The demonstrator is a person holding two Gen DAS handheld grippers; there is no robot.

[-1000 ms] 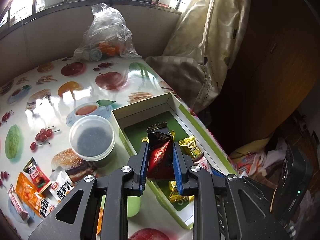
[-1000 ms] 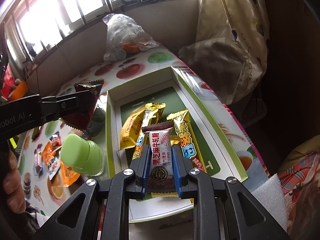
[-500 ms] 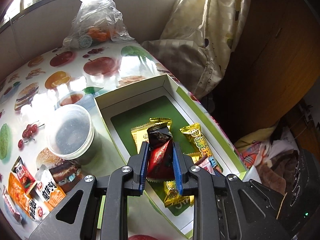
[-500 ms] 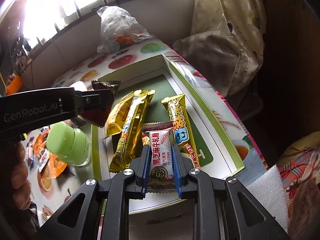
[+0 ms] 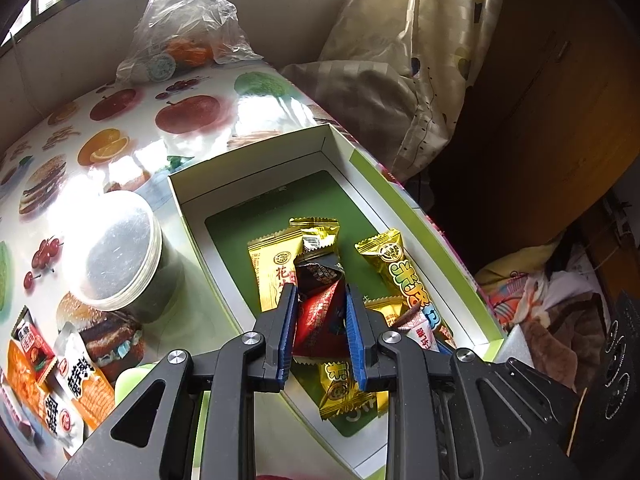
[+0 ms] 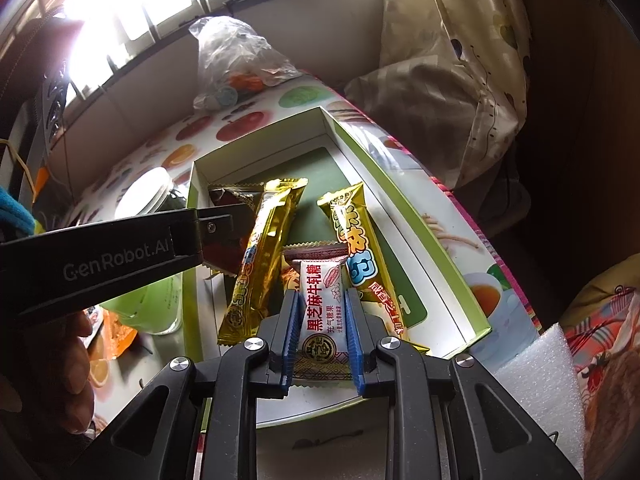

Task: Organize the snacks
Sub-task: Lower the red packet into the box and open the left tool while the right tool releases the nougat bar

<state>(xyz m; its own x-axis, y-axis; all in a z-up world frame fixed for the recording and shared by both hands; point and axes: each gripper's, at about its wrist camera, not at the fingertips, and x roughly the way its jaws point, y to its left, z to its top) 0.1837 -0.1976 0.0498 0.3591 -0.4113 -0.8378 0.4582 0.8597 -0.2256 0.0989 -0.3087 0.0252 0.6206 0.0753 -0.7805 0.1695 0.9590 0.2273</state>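
Sunlight from a barred window falls on a table (image 5: 192,128) covered with a glossy cloth printed with fruit and burgers; a crumpled clear plastic bag (image 5: 188,24) sits at its far edge and a pale curtain (image 5: 420,60) hangs to the right. At the left of the table, in the left wrist view, some loose snack packets (image 5: 60,376) lie in orange and white wrappers, and just beside them stands a round jar with a clear lid (image 5: 116,252). Next to the jar, more to the right, is an open white and green box (image 5: 404,208) with a green floor. Inside it lie a yellow packet (image 5: 276,268) and a long gold bar (image 5: 404,276), with more gold wrappers under the grippers. The left gripper (image 5: 320,312) hangs over the near part of the box and its blue pads pinch a dark red and black packet (image 5: 320,300), which stands upright between them above the other snacks. In the right wrist view a hand (image 6: 76,364) is seen at the left edge under this gripper. The right gripper (image 6: 322,324) is at the near right side of the box, and its jaws, which have just opened slightly, hold a white packet with red letters (image 6: 322,308) between the pads. I cannot tell if this packet already touches the box floor. A white foam block (image 6: 540,372) lies to the right of the box.
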